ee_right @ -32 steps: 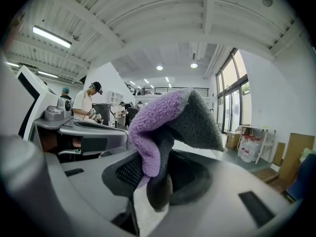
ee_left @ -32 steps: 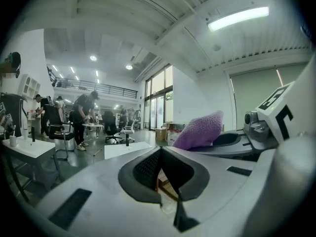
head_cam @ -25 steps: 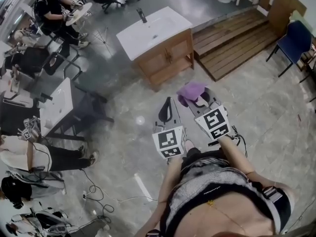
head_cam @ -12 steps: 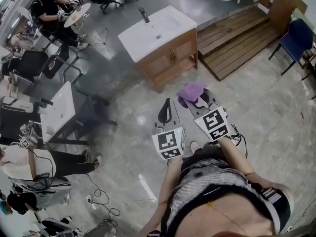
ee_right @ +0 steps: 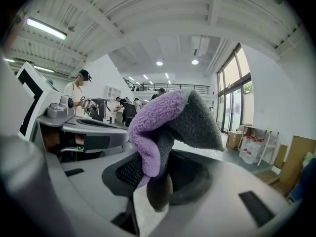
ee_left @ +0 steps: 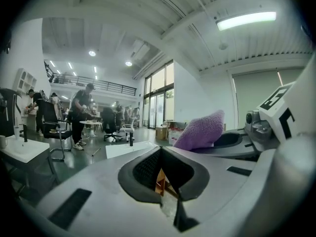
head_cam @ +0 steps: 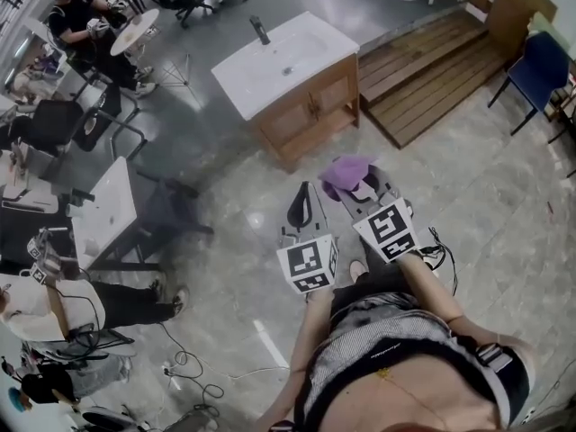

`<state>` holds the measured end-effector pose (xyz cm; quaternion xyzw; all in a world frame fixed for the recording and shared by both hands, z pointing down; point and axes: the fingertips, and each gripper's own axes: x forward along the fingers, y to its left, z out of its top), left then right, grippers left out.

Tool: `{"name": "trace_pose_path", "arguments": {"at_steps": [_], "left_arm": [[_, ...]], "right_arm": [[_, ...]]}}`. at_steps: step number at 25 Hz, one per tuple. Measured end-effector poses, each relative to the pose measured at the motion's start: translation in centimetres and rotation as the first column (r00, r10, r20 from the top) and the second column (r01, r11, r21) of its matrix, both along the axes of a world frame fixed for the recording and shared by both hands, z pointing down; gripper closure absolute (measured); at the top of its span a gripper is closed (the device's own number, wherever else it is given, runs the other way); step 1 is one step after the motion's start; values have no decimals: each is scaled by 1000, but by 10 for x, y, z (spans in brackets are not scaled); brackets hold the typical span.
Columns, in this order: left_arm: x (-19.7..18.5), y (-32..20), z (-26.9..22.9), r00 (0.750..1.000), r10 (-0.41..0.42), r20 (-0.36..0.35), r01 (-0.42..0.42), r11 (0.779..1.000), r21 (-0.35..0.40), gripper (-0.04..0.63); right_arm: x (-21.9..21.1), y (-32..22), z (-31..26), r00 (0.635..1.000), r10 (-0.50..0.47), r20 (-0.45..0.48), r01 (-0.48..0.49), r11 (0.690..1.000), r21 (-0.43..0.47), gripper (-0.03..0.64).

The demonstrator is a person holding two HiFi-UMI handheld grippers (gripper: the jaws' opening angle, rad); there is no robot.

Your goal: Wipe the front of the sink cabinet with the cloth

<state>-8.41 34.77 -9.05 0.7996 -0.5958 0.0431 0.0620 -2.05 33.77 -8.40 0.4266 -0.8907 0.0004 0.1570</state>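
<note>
Because my right gripper (head_cam: 361,187) pinches just a fold of cloth (head_cam: 346,170), rubbing the sink cabinet (head_cam: 306,108) could tug it loose; my left gripper (head_cam: 301,207) is closed, empty.

Bare stone floor (head_cam: 247,174) lies open between the sink cabinet (head_cam: 306,108) and both the left gripper (head_cam: 304,192) and the right gripper (head_cam: 358,184). A wooden platform (head_cam: 423,61) sits just beside the cabinet's right side, blocking that flank. On the left, a dark chair (head_cam: 171,210) and a white table (head_cam: 103,201) narrow the passage. A blue chair (head_cam: 538,70) stands well off to the right.
</note>
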Motion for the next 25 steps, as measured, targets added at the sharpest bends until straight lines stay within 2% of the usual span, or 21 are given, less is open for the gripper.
{"name": "trace_pose_path", "arguments": {"at_steps": [9,17,25], "left_arm": [[7,-64,0,1000,-18,-3,18,1000,-2,595],[20,-125,-3,998,-69,1,69,998,-12,595],[36,-164,-4,992,-124,22,124,992,-16,594]], "right_arm": [[1,-65,0,999,-44,4,44,999,-13,443],[11,-126,0,995,-103,-5,103,994,-25,442],[23,-169,-1,984,-180,-5,180,983,-26,443]]}}
